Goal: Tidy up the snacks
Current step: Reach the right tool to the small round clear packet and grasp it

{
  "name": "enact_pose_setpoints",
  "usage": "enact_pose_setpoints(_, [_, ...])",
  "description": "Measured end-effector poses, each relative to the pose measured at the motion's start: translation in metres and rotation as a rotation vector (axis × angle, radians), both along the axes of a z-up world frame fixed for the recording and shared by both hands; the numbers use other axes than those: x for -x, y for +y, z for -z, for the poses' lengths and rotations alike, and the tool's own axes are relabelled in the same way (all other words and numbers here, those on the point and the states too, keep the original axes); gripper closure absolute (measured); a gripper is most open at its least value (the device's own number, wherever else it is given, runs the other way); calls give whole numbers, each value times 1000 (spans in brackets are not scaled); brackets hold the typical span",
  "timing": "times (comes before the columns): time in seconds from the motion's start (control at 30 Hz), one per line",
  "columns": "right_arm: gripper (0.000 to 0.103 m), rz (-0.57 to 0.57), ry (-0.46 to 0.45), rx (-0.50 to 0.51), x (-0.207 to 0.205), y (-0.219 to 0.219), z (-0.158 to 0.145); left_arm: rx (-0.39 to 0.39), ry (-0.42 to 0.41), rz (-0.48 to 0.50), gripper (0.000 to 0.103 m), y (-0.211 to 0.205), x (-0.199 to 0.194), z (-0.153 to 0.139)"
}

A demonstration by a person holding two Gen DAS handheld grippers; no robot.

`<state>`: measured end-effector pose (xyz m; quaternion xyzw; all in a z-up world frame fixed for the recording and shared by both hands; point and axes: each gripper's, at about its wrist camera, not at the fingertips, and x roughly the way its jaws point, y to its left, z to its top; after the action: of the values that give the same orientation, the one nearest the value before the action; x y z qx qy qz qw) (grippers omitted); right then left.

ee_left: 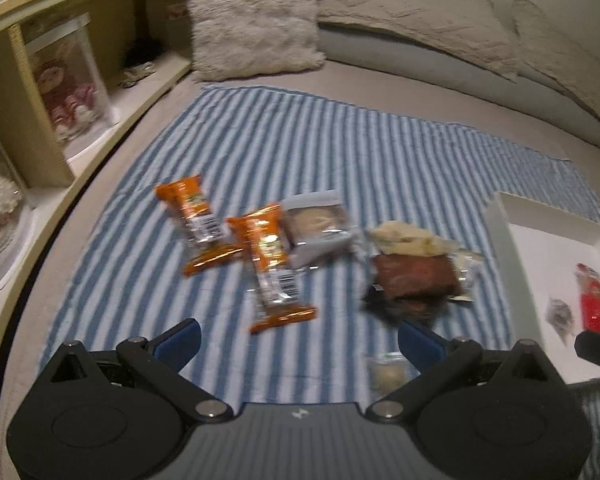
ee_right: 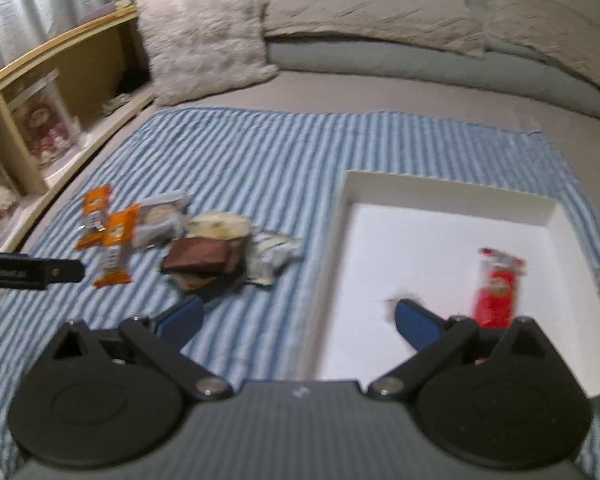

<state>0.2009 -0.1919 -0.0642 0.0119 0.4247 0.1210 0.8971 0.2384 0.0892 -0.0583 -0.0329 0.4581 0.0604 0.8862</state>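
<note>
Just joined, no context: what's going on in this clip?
A person holds two grippers over a striped cloth on a bed, sorting snacks into a white box. Both the left gripper and the right gripper are open and empty. A red packet lies in the box; the orange packets and other snacks lie on the cloth.

Fluffy pillow (ee_left: 252, 20) (pale) beside wooden shelf (ee_left: 40, 92), striped blanket (ee_left: 320, 152).
</note>
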Motion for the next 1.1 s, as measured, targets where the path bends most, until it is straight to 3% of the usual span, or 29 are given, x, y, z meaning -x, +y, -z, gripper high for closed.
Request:
enact_pose_setpoints(0.2, [0, -53, 36, -29, -5, 38, 7, -43, 8, -36, 0, 19, -6, 10])
enact_pose_setpoints(0.47, [1, -74, 102, -31, -16, 74, 17, 4, 0, -40, 0, 23, -20, 18])
enact_pose_setpoints(0.53, [5, -71, 139, -55, -21, 77, 23, 18, 12, -52, 0, 21, -27, 20])
enact_pose_setpoints(0.67, [29, -49, 245, -124, -33, 86, 43, 16, 26, -89, 0, 19, -43, 25])
enact_pose_setpoints(0.7, [36, -41, 273, -155, -36, 86, 48, 29, 36, -101, 0, 19, -47, 27])
enact_pose_setpoints(0.8, [44, -33, 311, -200, -41, 93, 57, 96, 40, -134, 0, 22, -55, 29])
enact_pose_setpoints(0.93, [48, -44, 331, -213, -47, 107, 64, 101, 35, -143, 2, 22, -65, 33])
enact_pose_setpoints(1.1, [49, -40, 366, -164, -55, 128, 77, 87, 82, -169, 14, 28, -78, 49])
